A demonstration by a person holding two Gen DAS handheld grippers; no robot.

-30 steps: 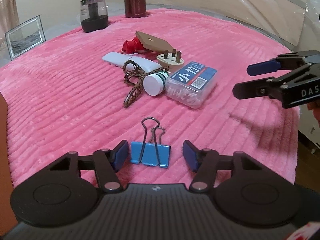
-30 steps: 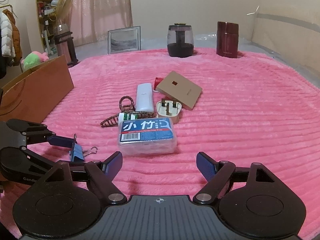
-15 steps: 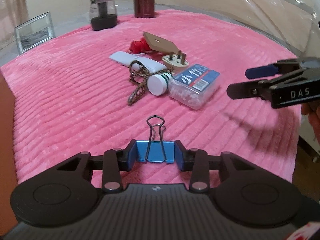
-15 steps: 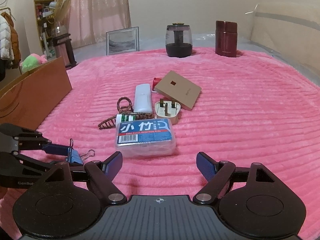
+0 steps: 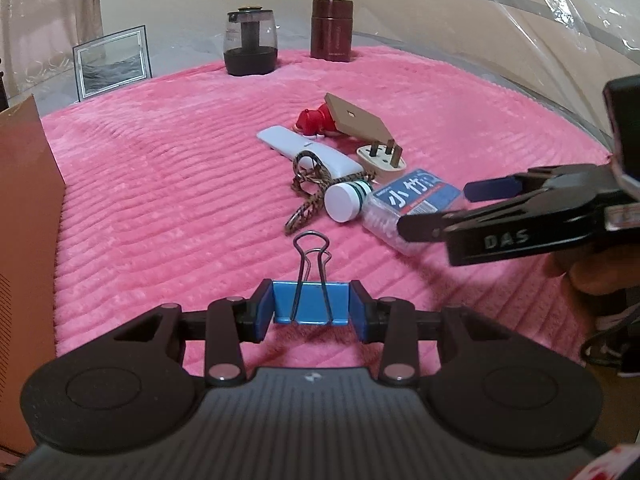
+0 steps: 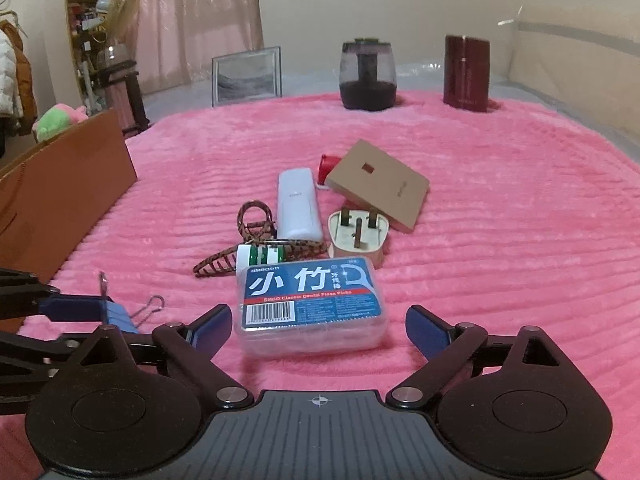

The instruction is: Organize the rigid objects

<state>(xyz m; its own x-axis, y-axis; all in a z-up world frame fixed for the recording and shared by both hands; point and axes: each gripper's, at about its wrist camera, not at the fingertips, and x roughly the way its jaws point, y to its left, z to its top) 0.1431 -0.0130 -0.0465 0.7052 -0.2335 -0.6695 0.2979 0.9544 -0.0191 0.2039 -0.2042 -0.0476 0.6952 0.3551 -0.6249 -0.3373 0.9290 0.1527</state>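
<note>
My left gripper [image 5: 311, 307] is shut on a blue binder clip [image 5: 311, 304], held just above the pink blanket; the clip also shows in the right wrist view [image 6: 116, 312]. My right gripper [image 6: 319, 330] is open with its fingers either side of a clear dental floss pick box [image 6: 312, 308], which also shows in the left wrist view [image 5: 412, 208]. Behind it lie a white bottle [image 6: 260, 256], a brown hair claw [image 6: 256, 240], a white case [image 6: 298, 204], a beige plug [image 6: 358, 238], a tan card box [image 6: 378, 192] and a red object [image 6: 328, 166].
A cardboard box [image 6: 60, 192] stands at the left edge of the pink blanket [image 6: 500, 220]. At the back stand a picture frame [image 6: 246, 76], a dark glass jar [image 6: 368, 76] and a maroon canister [image 6: 466, 74]. Clear plastic sheeting [image 5: 520, 40] lines the right side.
My left gripper closed on the blue binder clip and lifted it slightly. My right gripper moved forward until its open fingers flank the floss pick box.
</note>
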